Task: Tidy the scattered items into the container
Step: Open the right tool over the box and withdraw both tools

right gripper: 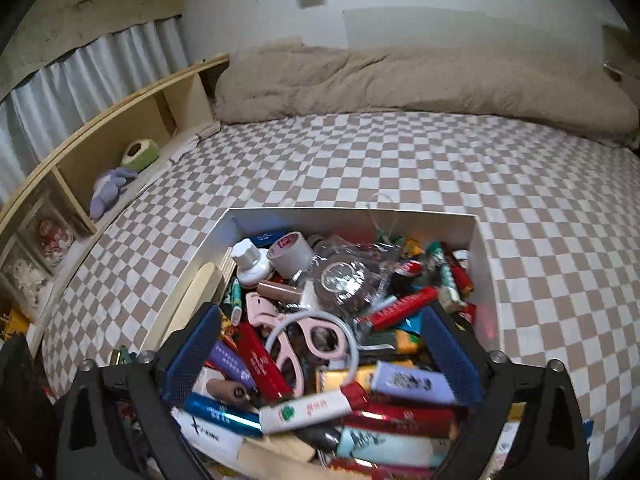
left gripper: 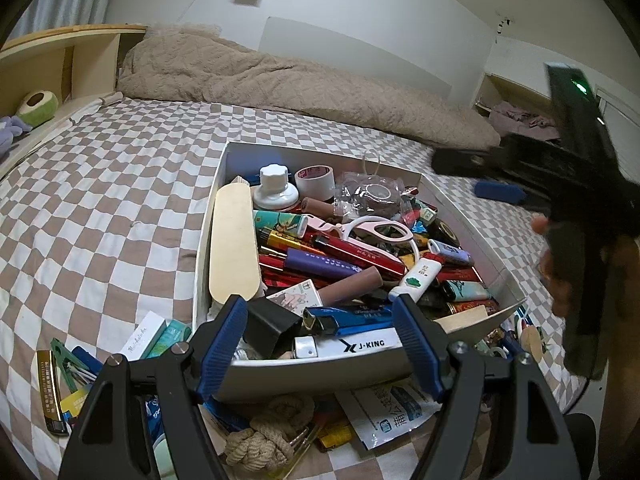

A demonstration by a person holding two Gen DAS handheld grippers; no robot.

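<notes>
A white box (left gripper: 208,216) on the checkered bed is piled with lighters, tubes, tape and pink scissors (left gripper: 374,230); it also shows in the right wrist view (right gripper: 478,240). My left gripper (left gripper: 320,340) is open and empty, its blue fingers astride the box's near wall. Scattered items lie before the box: a knotted rope (left gripper: 266,432), a printed packet (left gripper: 384,410), small boxes (left gripper: 146,334) and a gold lighter (left gripper: 50,392). My right gripper (right gripper: 316,356) is open and empty above the box's contents, over the pink scissors (right gripper: 320,340). It shows blurred at the right of the left view (left gripper: 496,190).
A beige duvet (left gripper: 280,80) lies bunched along the bed's far side. A wooden headboard shelf (right gripper: 120,140) at the left holds plush toys. More small items (left gripper: 516,336) lie by the box's near right corner. Checkered sheet (right gripper: 560,240) spreads around the box.
</notes>
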